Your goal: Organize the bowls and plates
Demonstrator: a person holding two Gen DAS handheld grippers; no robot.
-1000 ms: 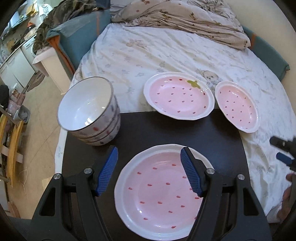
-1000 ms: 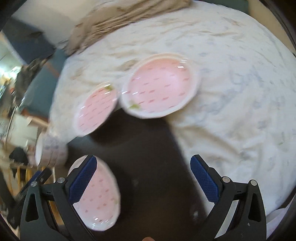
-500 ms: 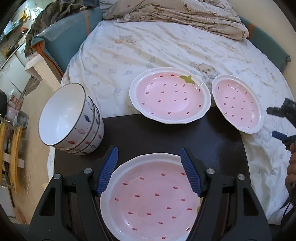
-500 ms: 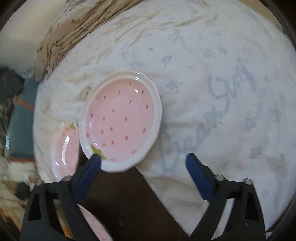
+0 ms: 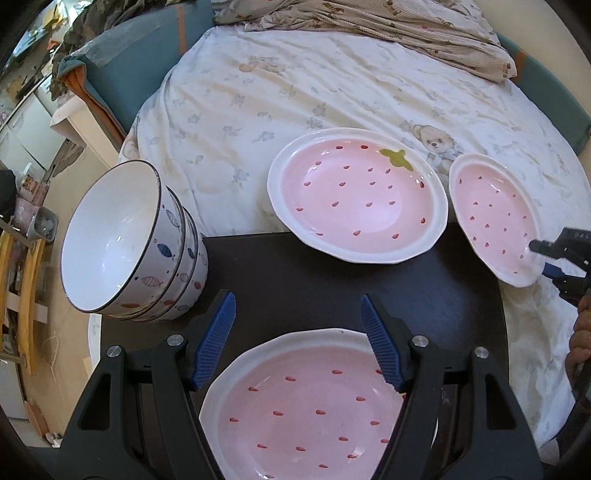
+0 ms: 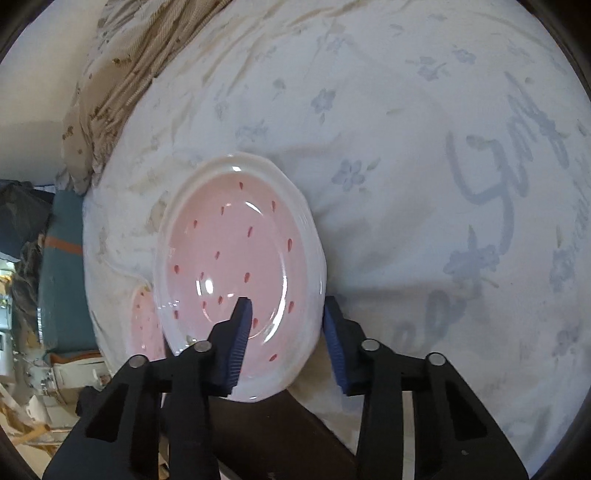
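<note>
Three pink strawberry plates are in the left wrist view. A large one [image 5: 314, 406] lies on the dark table [image 5: 295, 280] under my left gripper [image 5: 297, 332], which hangs open above its far rim and holds nothing. Another large plate [image 5: 354, 195] and a small plate [image 5: 491, 218] rest half on the bed. Three stacked fish-pattern bowls [image 5: 122, 236] lean at the table's left corner. My right gripper [image 6: 288, 325] straddles the small plate's [image 6: 236, 258] near rim with one finger over the pink well and one outside. Its jaws are closing, and a gap still shows.
A white flowered bedspread [image 5: 332, 88] fills the far side, with a crumpled beige blanket [image 5: 388, 26] at the back. Blue bed padding [image 5: 140, 48] and floor clutter lie to the left. The person's hand [image 5: 580, 339] shows at the right edge.
My right gripper swung in over the bed to the small plate, and its jaws narrowed around the rim. My left gripper sank a little toward the near plate, its opening unchanged.
</note>
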